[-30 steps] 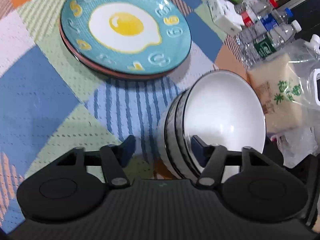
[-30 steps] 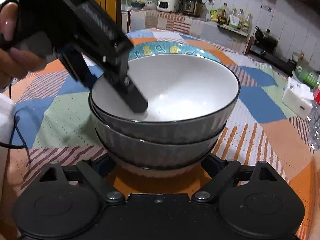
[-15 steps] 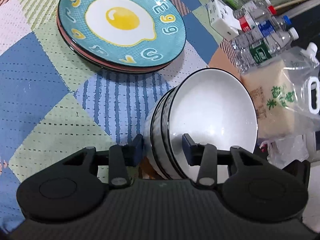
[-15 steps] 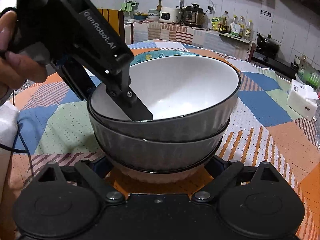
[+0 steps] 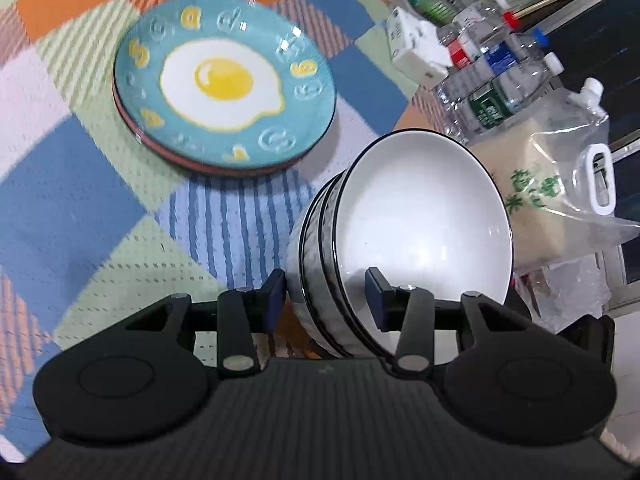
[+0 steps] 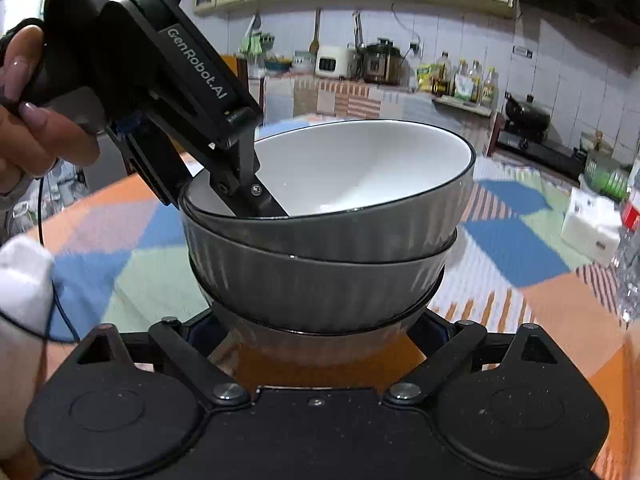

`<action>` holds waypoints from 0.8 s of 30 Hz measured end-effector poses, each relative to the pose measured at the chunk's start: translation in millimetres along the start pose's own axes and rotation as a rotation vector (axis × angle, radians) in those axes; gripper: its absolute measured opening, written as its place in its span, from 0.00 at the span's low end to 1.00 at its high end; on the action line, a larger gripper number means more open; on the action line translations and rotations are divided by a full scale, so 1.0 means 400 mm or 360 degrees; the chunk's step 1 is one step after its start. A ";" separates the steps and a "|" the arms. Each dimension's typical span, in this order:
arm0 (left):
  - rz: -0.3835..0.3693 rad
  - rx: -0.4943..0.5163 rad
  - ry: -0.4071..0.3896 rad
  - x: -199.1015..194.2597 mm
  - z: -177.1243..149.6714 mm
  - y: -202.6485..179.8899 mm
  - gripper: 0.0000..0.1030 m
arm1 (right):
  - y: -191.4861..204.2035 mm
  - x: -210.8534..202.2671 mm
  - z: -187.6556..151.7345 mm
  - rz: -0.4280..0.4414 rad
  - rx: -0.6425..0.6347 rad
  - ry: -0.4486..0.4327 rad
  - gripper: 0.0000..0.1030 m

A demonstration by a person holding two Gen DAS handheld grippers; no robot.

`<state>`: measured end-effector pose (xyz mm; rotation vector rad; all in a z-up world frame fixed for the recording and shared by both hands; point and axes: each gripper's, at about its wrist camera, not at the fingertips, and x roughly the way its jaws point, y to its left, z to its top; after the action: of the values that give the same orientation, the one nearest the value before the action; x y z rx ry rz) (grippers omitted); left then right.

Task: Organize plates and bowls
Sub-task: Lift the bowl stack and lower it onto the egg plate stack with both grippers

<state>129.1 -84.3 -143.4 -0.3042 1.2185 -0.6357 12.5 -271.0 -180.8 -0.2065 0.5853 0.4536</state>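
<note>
A stack of grey ribbed bowls (image 5: 420, 216) with white insides hangs tilted over the patchwork tablecloth (image 5: 80, 200). My left gripper (image 5: 326, 284) is shut on the near wall of the stack, one finger inside the top bowl and one outside. The right wrist view shows the same grip: the left gripper (image 6: 216, 200) bites the left rim of the bowl stack (image 6: 320, 240). My right gripper (image 6: 316, 332) straddles the bottom bowl's base, its fingertips hidden beneath. A blue fried-egg plate (image 5: 224, 88) tops a low pile of plates at the far left.
Water bottles (image 5: 500, 80), a white box (image 5: 416, 48) and a clear bag with a white handle (image 5: 552, 200) crowd the table's right side. A person's hand (image 6: 24, 128) holds the left gripper. A kitchen counter (image 6: 380, 80) with appliances stands behind the table.
The left jaws closed onto the wall of the bowl stack. Then the left gripper rose with the stack, and the right view tipped upward.
</note>
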 end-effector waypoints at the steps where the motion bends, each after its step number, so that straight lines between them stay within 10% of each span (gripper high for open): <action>1: 0.0011 0.0020 -0.0012 -0.016 0.009 -0.009 0.40 | 0.001 -0.004 0.012 -0.0006 -0.0006 -0.0023 0.94; 24: 0.0202 0.0076 -0.0175 -0.120 0.335 0.058 0.40 | -0.095 0.203 0.267 0.0043 -0.0098 -0.0166 0.94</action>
<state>251.7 -52.5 -74.1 -0.2171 1.1063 -0.5302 142.3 -242.4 -137.8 -0.2323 0.4728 0.5060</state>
